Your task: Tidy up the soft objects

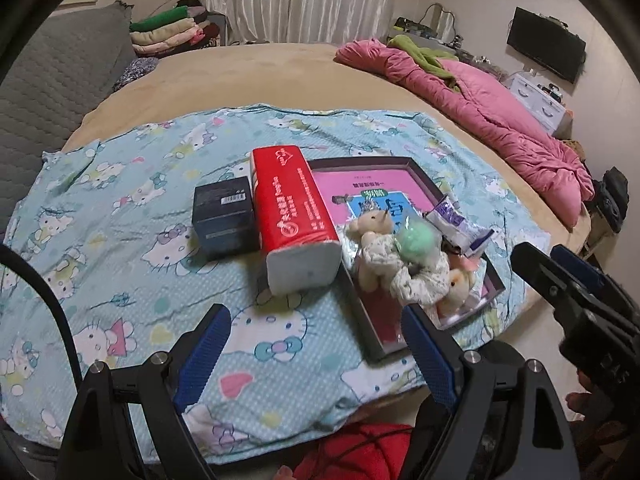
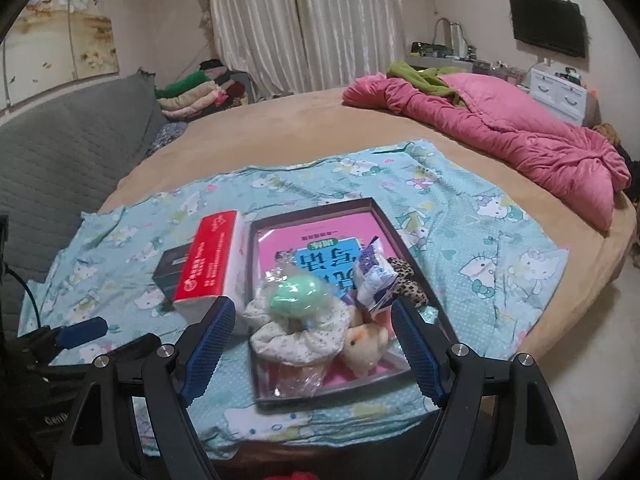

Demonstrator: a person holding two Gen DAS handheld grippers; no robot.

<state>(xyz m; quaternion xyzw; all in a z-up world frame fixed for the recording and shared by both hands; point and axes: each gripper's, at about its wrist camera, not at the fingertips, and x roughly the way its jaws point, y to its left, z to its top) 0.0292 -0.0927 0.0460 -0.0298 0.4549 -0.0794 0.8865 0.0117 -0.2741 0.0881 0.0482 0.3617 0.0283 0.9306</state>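
Both claws wide apart near tray of soft toys, apparently empty.

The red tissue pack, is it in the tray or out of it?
Out. The red tissue pack lies on the blue sheet, beside the tray's left rim.

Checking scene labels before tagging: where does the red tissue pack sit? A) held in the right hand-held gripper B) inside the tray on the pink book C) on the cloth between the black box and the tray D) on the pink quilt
C: the red tissue pack lies on the cartoon cloth, with the black box on one side and the tray on the other.
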